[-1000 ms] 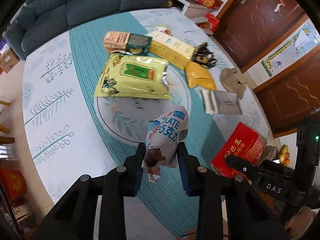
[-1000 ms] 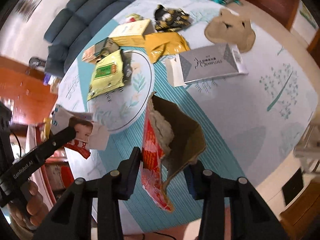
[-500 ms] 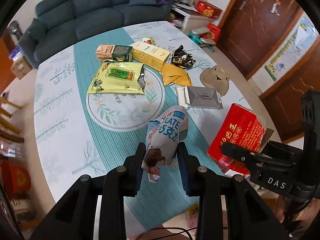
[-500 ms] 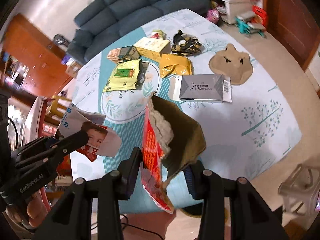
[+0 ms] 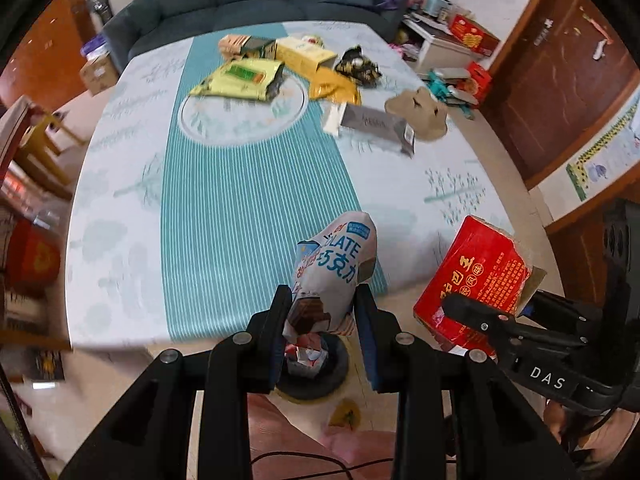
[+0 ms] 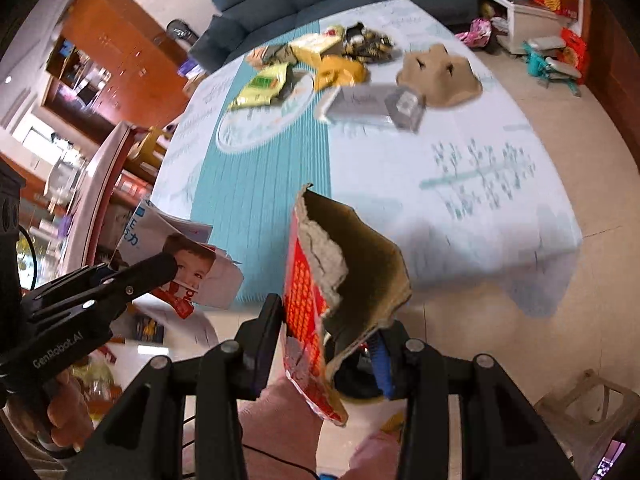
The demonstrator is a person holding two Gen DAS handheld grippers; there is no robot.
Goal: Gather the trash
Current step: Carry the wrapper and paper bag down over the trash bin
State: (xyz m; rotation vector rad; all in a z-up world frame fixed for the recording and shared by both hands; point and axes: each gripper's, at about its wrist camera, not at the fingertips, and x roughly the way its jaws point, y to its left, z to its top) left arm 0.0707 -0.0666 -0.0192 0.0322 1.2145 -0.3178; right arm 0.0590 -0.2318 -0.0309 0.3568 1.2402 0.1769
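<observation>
1. A crumpled white chocolate wrapper (image 5: 334,276) is clamped between the pads of the left gripper (image 5: 322,332); its long axis runs away from the jaws toward the far table (image 5: 120,208), printed end outermost.
2. A torn red carton (image 6: 340,280) is pinched in the right gripper (image 6: 324,344), long axis likewise pointing away, ragged brown inside facing right.
3. Both loads are held past the table's near edge, above the floor.
4. Left view only: a dark round bin (image 5: 310,372) is seen directly beneath the wrapper, with the carton's red printed face at right.
5. Right view only: the carton's open interior is shown, plus a child's face printed on the wrapper at left.
6. Against the frames a second ago, both grippers have been drawn back off the table; the remaining litter, yellow-green pouch (image 5: 240,78) and grey box (image 5: 372,124), now lies far away.
</observation>
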